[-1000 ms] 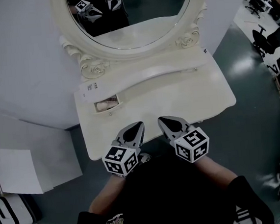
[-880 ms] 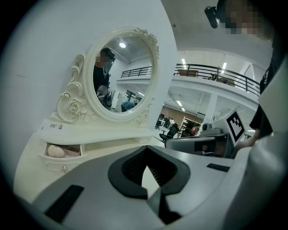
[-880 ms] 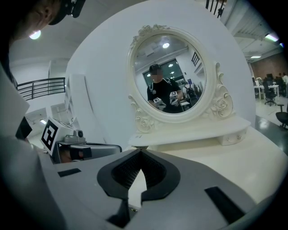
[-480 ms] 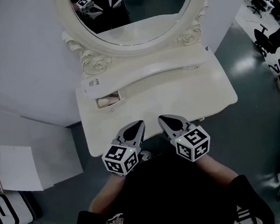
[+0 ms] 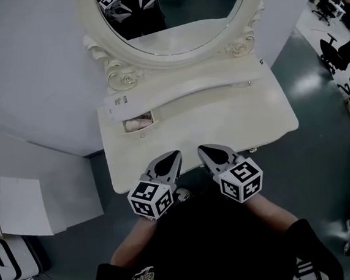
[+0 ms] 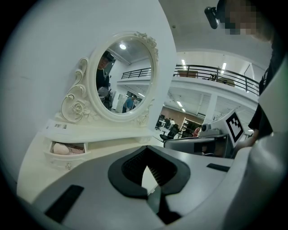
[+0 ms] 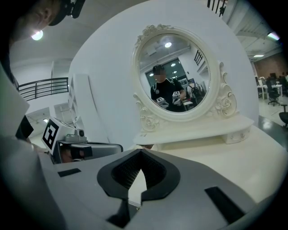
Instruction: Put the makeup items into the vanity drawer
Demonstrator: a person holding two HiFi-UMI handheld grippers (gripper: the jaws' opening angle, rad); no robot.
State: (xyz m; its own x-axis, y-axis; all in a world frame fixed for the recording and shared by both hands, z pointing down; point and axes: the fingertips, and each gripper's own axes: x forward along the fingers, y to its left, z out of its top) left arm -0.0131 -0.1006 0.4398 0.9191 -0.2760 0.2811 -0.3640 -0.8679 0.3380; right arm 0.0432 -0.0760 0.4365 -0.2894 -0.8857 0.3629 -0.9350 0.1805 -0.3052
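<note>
Holding both tools low at the desk's (image 5: pixel 235 121) near edge: left gripper (image 5: pixel 174 156) and right gripper (image 5: pixel 202 150) side by side, close but not touching, tips aimed at the mirror (image 5: pixel 175 10). Both gripper views show jaws together w/ nothing between them, only bare desk top seen thru the gap in the pads.

Drawer (image 5: pixel 138 129) sits at the desk's back left, under the left end of the curved shelf (image 5: pixel 189 90), pulled open. Pink makeup items (image 5: pixel 138 119) lie inside it; left gripper view shows a rounded pink piece at the drawer's left side and smth pinkish next to it, can't tell what exactly. White label (image 5: pixel 119 101) on the shelf just above the drawer. Rest of desk top bare.

Vs 1 s ago and half a s ago: grippers same spot in the head view, same pose, jaws same. Drawer open the same amount, contents same. Only diff is framing: desk, mirror and drawer sit a bit further right and higher in the picture, so the head cam shifted slightly, not the objs.
</note>
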